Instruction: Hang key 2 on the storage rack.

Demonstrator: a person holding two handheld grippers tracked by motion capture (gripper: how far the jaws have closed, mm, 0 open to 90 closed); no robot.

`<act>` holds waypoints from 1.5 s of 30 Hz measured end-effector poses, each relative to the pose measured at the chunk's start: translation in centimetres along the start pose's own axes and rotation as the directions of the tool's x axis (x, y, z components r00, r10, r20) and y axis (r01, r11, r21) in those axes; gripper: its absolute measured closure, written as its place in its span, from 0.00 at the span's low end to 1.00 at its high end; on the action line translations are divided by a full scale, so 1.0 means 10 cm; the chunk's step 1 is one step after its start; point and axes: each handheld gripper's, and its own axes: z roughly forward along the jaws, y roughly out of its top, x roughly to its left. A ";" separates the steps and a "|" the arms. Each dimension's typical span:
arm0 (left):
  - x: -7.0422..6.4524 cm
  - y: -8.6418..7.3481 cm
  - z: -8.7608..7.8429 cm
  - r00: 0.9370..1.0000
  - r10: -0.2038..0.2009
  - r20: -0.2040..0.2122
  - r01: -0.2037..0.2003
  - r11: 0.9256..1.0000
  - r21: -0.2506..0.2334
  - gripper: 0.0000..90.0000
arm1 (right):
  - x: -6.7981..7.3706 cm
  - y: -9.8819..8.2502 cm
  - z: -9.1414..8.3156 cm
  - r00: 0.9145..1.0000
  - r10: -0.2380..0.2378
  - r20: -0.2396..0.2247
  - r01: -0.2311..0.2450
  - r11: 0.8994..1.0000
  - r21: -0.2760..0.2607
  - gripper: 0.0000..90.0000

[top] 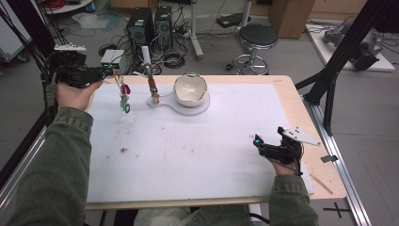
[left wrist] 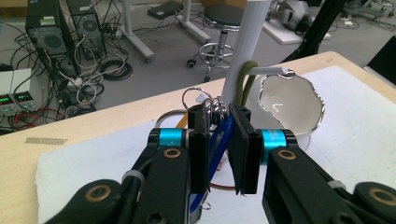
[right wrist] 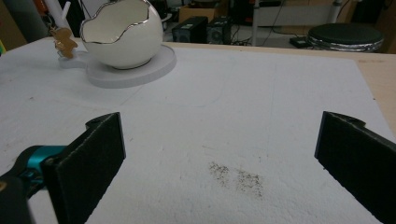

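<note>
My left gripper (top: 112,73) is raised over the table's far left corner, shut on the rings of a key bunch (top: 125,96) whose coloured tags dangle beneath it. In the left gripper view the metal rings (left wrist: 215,107) sit pinched between the pads, with a blue tag (left wrist: 218,142) hanging below. Just beyond them rises a white post (left wrist: 245,46) with a hook arm (left wrist: 271,71). A white egg-shaped bowl (top: 190,89) stands on the same white base (top: 202,107). A small brown figure (top: 154,92) hangs at the post. My right gripper (top: 259,141) rests open at the right.
A white mat (top: 197,150) covers most of the wooden table (top: 301,108). In the right gripper view a dark smudge (right wrist: 236,177) marks the mat between the wide jaws. Beyond the far edge stand computer towers (top: 141,26) and a stool (top: 258,37). A black frame strut (top: 329,80) stands at the right.
</note>
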 end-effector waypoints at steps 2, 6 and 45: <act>0.01 0.03 0.06 1.000 0.005 -0.007 -0.005 1.000 0.015 0.87 | 0.00 0.00 0.00 1.000 -0.002 0.001 0.002 1.000 -0.004 0.01; 0.03 0.07 0.18 1.000 -0.008 -0.005 0.008 1.000 0.005 0.87 | 0.01 0.00 0.00 1.000 -0.007 -0.003 0.007 1.000 -0.008 0.01; 0.10 0.21 1.07 0.993 -0.108 0.045 0.102 0.986 0.129 0.87 | 0.02 0.00 -0.01 1.000 -0.023 -0.003 0.023 1.000 -0.010 0.01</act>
